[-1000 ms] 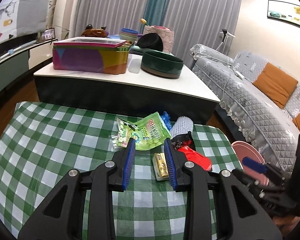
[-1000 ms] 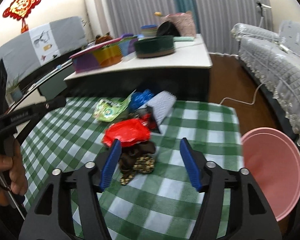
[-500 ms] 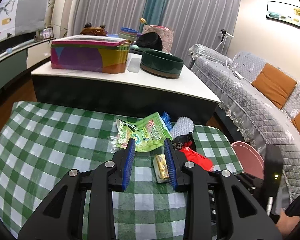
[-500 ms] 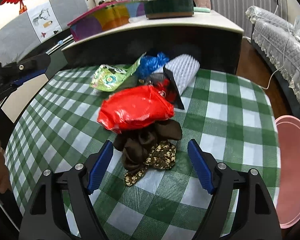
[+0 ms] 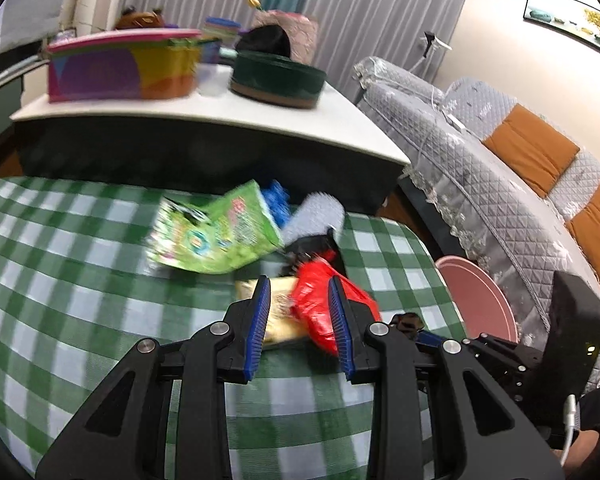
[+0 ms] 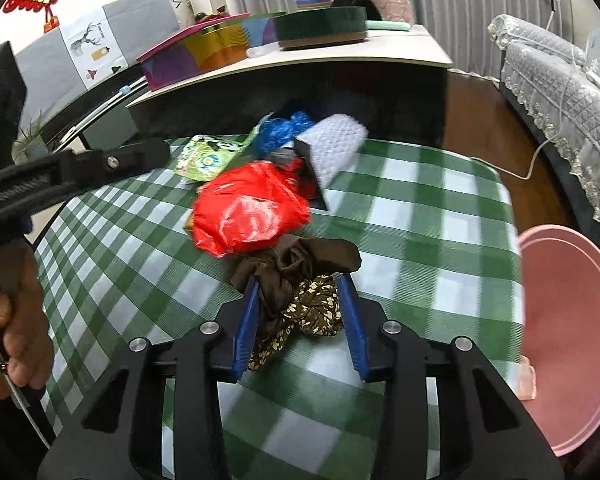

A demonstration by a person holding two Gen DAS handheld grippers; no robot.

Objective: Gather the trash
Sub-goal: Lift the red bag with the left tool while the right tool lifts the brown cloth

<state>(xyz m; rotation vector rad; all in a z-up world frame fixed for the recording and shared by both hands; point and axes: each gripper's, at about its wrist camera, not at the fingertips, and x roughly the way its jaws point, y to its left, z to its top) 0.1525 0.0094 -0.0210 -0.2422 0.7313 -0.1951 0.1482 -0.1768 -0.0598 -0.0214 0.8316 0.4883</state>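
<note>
Trash lies heaped on a green checked tablecloth (image 6: 420,220): a red plastic bag (image 6: 248,208), a green snack bag (image 5: 216,236), a blue bag (image 6: 284,130), white foam mesh (image 6: 336,144) and a yellow packet (image 5: 282,312). My left gripper (image 5: 298,280) hangs low over the yellow packet and the red plastic bag (image 5: 316,300). Its jaws stand narrowly apart, and both items show in the gap. My right gripper (image 6: 298,278) is closing on a crumpled brown and floral cloth (image 6: 300,272), which fills the space between its blue pads.
A pink basin (image 6: 572,320) sits below the table's right edge. Behind the table, a white counter (image 5: 260,120) carries a colourful box (image 5: 120,68) and a dark green tin (image 5: 276,78). A grey quilted sofa (image 5: 480,168) runs along the right. A hand (image 6: 16,312) holds the left tool.
The left gripper dropped and shifted right, from beside the green snack bag to over the yellow packet and red bag. The right gripper sank onto the brown cloth and its jaws narrowed around it.
</note>
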